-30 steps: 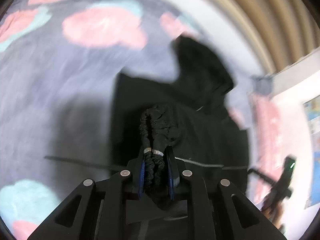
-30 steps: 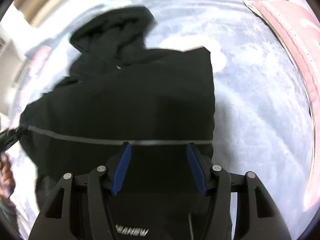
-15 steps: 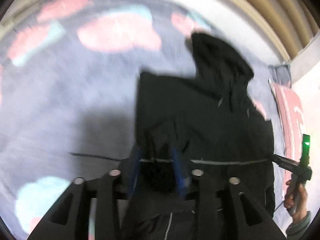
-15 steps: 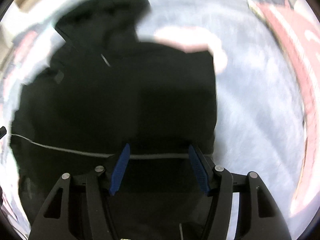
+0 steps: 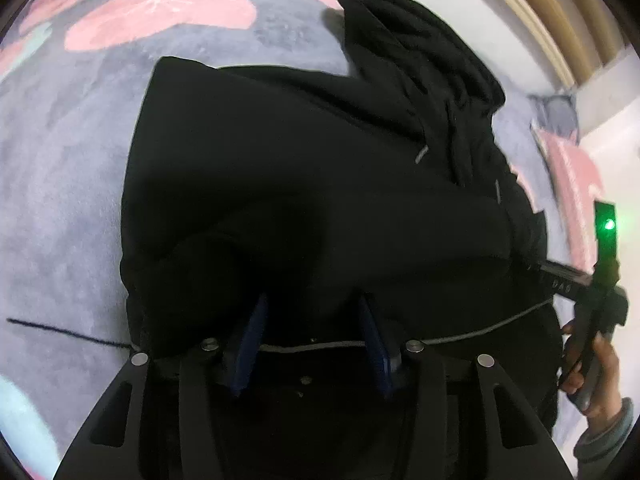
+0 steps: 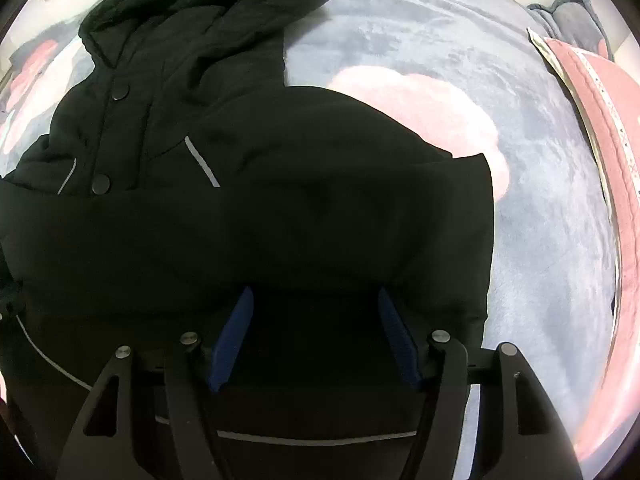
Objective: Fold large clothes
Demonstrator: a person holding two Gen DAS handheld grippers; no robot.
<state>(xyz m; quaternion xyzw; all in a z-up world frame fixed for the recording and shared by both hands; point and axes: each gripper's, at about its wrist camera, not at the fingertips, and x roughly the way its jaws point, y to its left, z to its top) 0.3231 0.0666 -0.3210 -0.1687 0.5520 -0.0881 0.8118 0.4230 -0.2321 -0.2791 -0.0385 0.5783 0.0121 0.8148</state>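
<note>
The black jacket lies on the grey rug, sleeves folded across its chest, hood away. Left gripper and right gripper hang over it, jaws apart, holding nothing.

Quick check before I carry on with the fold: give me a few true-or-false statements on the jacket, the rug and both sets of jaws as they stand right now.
1. The black jacket lies on a grey rug with pink shapes. True.
2. The hood is folded under the body, out of sight. False: it lies spread out at the far end of the jacket.
3. The left gripper has its jaws clamped on a bunched cuff. False: the jaws stand apart over the dark fabric.
4. The right gripper has its jaws open above the jacket. True.
5. The jacket front shows round snap buttons. True.
6. The rug is plain white. False: it is grey with pink and pale blue patches.
</note>
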